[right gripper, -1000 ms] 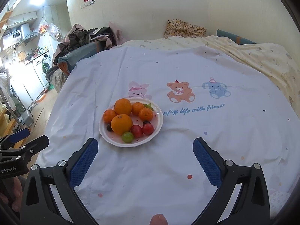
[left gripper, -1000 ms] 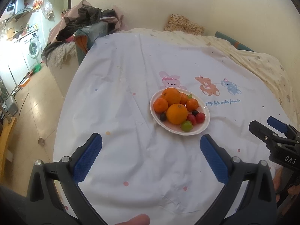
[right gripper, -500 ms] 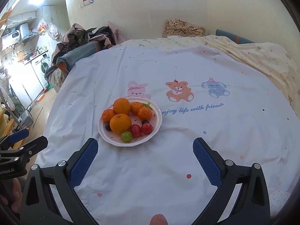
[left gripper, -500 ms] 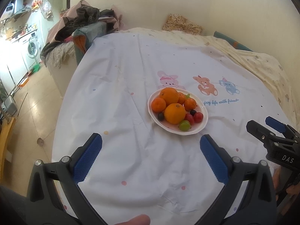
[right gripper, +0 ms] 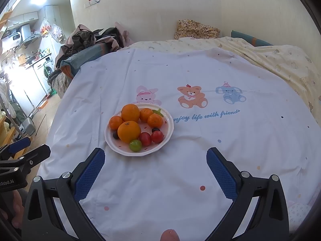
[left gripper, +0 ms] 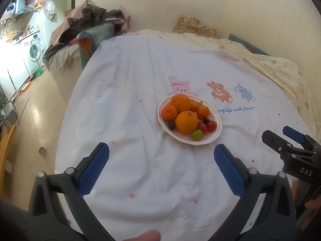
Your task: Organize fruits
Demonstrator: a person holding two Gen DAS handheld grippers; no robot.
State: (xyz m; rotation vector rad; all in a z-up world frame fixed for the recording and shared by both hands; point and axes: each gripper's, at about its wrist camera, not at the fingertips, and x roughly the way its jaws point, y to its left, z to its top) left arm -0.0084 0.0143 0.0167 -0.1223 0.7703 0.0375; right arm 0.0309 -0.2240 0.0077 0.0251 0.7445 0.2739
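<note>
A white plate (left gripper: 215,118) (right gripper: 170,124) sits on a white cartoon-print sheet. It holds two big oranges (left gripper: 186,121) (right gripper: 129,131), smaller tangerines (left gripper: 169,112) (right gripper: 155,120), red tomatoes (left gripper: 211,125) (right gripper: 157,136), a green tomato (left gripper: 197,134) (right gripper: 135,145) and dark grapes (left gripper: 171,124) (right gripper: 115,134). My left gripper (left gripper: 161,156) is open, hovering in front of the plate with nothing between its blue pads. My right gripper (right gripper: 155,159) is open too, in front and to the right of the plate. Each gripper shows at the edge of the other's view.
The sheet (right gripper: 220,140) covers a bed with a yellow quilt (right gripper: 280,60) on the right. A pile of clothes (left gripper: 90,26) lies at the far left corner. The bed's left edge drops to a tiled floor (left gripper: 30,110) leading to a kitchen area.
Both views have shifted slightly; the plate sits a little higher and to the left in each frame. The grippers stay open and hold nothing.
</note>
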